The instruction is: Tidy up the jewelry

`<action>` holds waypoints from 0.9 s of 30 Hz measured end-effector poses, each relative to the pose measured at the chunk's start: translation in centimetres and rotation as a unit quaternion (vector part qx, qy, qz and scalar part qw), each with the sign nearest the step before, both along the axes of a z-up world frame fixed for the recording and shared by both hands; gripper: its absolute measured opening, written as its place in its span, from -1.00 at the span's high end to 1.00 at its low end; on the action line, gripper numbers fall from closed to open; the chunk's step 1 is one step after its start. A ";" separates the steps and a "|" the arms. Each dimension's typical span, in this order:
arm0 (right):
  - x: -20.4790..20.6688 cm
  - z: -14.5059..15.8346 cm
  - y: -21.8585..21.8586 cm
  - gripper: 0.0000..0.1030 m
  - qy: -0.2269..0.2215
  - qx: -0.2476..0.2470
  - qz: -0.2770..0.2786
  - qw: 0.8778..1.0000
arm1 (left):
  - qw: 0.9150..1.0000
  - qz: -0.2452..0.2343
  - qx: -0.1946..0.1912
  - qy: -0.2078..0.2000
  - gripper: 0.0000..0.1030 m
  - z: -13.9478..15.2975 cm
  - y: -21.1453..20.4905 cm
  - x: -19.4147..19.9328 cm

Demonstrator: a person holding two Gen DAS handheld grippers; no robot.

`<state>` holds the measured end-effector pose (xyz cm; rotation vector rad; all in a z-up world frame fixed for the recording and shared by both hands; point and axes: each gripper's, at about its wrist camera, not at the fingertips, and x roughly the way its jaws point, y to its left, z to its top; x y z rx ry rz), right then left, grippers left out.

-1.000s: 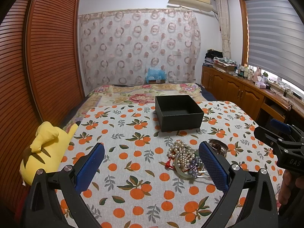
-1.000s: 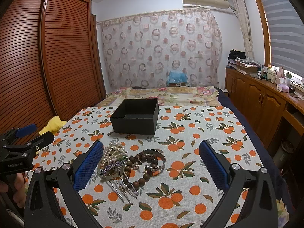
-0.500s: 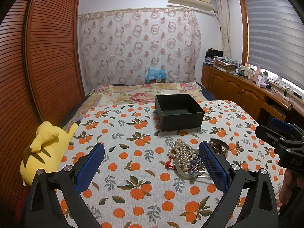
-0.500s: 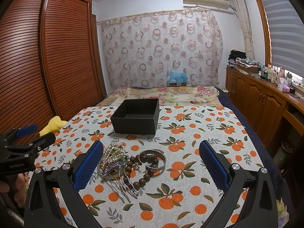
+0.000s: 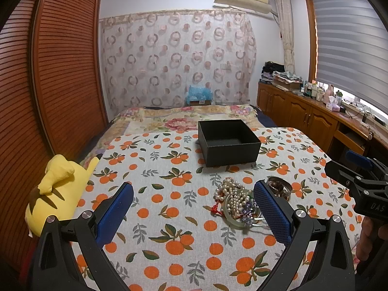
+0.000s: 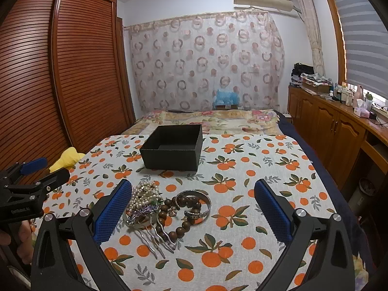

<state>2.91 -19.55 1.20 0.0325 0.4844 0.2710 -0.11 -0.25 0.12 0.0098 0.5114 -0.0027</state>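
A heap of jewelry lies on the orange-print cloth: pearl strands [image 5: 231,195] [image 6: 145,195], a purple hair comb [image 6: 145,212], a brown bead bracelet [image 6: 174,218] and a silver bangle [image 6: 196,203] [image 5: 278,188]. An open black box [image 5: 228,141] [image 6: 173,145] stands beyond the heap, nothing showing inside. My left gripper [image 5: 194,209] hovers open left of the heap, its right finger over the heap's edge. My right gripper [image 6: 192,209] is open, straddling the heap from above. Each gripper shows at the other view's side, held by a hand.
A yellow plush toy [image 5: 57,189] lies at the cloth's left edge. A slatted wooden wardrobe [image 5: 48,84] stands on the left, wooden cabinets [image 6: 334,131] with clutter on the right. A floral bedspread [image 5: 184,118] stretches behind the box.
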 end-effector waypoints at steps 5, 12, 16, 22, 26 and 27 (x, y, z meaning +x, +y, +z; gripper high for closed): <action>0.0 -0.1 0.0 -0.96 0.001 0.000 0.001 1.000 | 1.000 0.000 0.000 0.001 -0.86 -0.1 0.0 -0.1; 0.1 -0.6 0.0 -0.96 0.001 0.000 0.001 1.000 | 1.000 0.000 0.001 0.000 -0.86 -0.1 0.0 -0.1; 0.2 -0.4 0.0 -0.96 0.002 0.000 0.001 1.000 | 1.000 0.000 0.000 0.000 -0.86 -0.1 0.0 -0.1; 0.3 -0.4 -0.2 -0.96 0.001 0.000 0.001 1.000 | 1.000 -0.002 0.000 -0.002 -0.86 -0.4 0.2 0.0; 0.3 -0.4 -0.2 -0.96 0.001 -0.001 0.001 1.000 | 1.000 -0.004 0.001 -0.003 -0.86 -0.6 -0.1 -0.1; 0.3 -0.3 -0.2 -0.96 0.001 -0.001 0.001 1.000 | 1.000 -0.003 0.001 -0.003 -0.86 -0.6 -0.1 -0.1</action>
